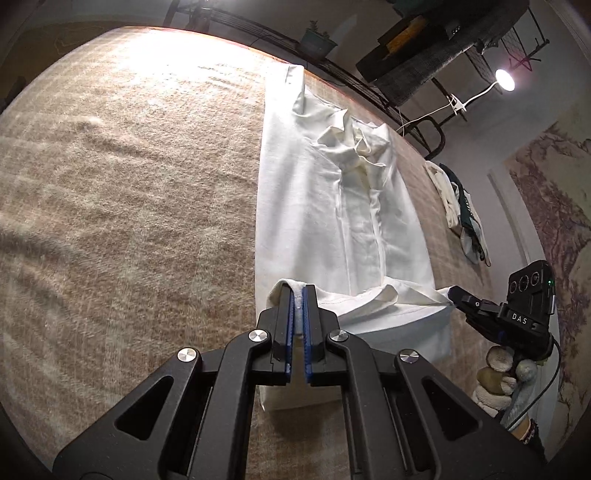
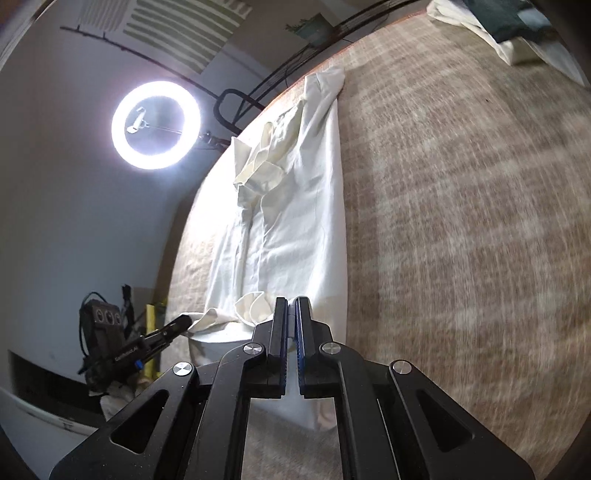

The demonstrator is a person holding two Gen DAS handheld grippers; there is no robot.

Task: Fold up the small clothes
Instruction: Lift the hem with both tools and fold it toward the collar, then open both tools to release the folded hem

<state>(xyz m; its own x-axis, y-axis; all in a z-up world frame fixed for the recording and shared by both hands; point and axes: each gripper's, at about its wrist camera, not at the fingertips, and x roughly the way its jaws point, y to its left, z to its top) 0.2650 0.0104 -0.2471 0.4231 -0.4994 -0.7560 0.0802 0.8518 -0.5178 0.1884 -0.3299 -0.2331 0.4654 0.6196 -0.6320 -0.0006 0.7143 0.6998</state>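
A white collared shirt [image 1: 332, 206] lies stretched lengthwise on the beige woven table cover [image 1: 129, 184], its collar toward the far edge. My left gripper [image 1: 298, 290] is shut on the near hem's left corner, which is lifted off the surface. Off to the right in that view, my right gripper [image 1: 451, 295] pinches the hem's other corner. In the right wrist view the shirt [image 2: 295, 206] runs away from my right gripper [image 2: 292, 301], which is shut on white fabric. The left gripper [image 2: 184, 320] shows at lower left, clamped on the hem.
A pile of other clothes [image 1: 461, 210] lies by the table's right edge, also seen as clothes [image 2: 509, 29] at top right. A ring light [image 2: 156, 124] glows beyond the table's left side. A black rack [image 1: 424, 55] and a potted plant [image 1: 317, 38] stand behind the far edge.
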